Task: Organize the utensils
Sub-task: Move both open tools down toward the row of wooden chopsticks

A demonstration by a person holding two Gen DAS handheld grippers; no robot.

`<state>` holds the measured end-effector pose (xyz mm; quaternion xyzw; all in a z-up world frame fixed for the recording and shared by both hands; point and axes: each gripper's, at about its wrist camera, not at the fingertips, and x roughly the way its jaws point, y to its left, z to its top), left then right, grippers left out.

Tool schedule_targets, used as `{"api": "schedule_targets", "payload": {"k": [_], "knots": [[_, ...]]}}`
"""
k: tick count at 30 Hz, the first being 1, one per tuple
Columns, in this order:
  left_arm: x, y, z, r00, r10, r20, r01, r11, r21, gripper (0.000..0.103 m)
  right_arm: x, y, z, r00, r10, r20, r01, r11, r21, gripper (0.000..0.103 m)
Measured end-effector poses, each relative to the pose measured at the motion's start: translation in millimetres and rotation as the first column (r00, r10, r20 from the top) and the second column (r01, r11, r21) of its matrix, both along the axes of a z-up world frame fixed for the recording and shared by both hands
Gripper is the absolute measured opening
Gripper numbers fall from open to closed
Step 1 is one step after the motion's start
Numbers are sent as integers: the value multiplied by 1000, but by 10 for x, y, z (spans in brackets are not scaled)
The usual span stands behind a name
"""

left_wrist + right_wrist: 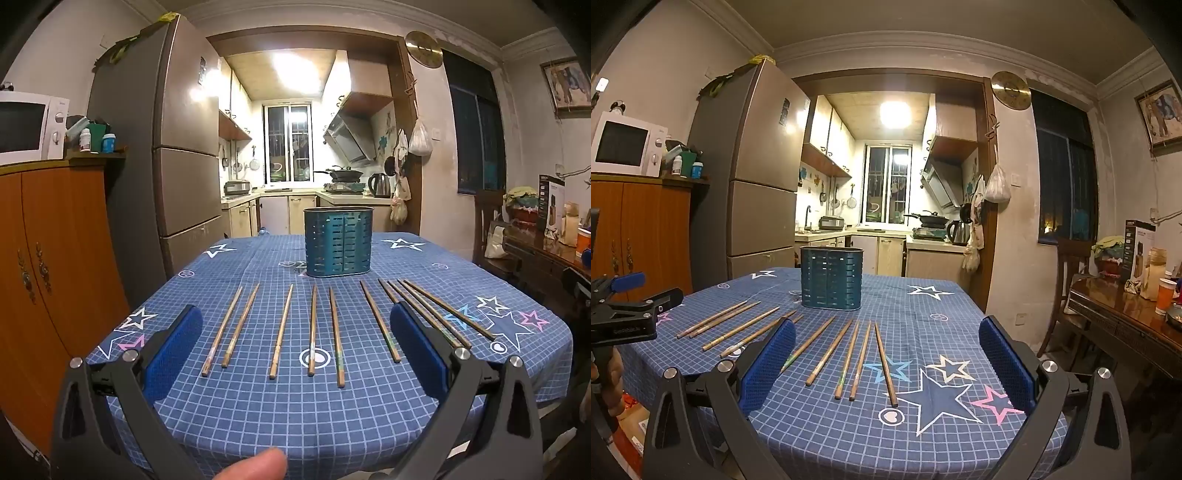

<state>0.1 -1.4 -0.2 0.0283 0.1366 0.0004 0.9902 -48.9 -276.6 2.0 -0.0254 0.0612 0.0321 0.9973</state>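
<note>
Several wooden chopsticks (pixel 313 330) lie side by side in a loose row on the blue checked tablecloth (pixel 295 406), pointing away from me. Behind them stands a teal perforated utensil holder (pixel 338 242), upright and with nothing sticking out of it. My left gripper (pixel 295 332) hovers over the near part of the table, open, its blue pads wide apart with nothing gripped. In the right wrist view the same chopsticks (pixel 858 360) and holder (pixel 832 277) appear. My right gripper (pixel 886 345) is open too, holding nothing. The left gripper (pixel 646 291) shows at the left edge there.
An orange wooden cabinet (pixel 55 277) with a microwave (pixel 29 127) stands left of the table, with a tall fridge (pixel 177 147) behind it. A dark wooden side table (pixel 1126 314) with bottles and a cup is on the right. A fingertip (pixel 258 463) shows at the bottom.
</note>
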Motion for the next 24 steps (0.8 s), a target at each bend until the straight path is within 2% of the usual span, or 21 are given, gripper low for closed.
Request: {"api": "schedule_targets", "payload": {"k": [24], "knots": [[62, -88, -44, 1000, -28, -3, 28, 999, -15, 98, 25, 59, -15, 1000, 13, 0, -13, 1000, 0, 100]]}}
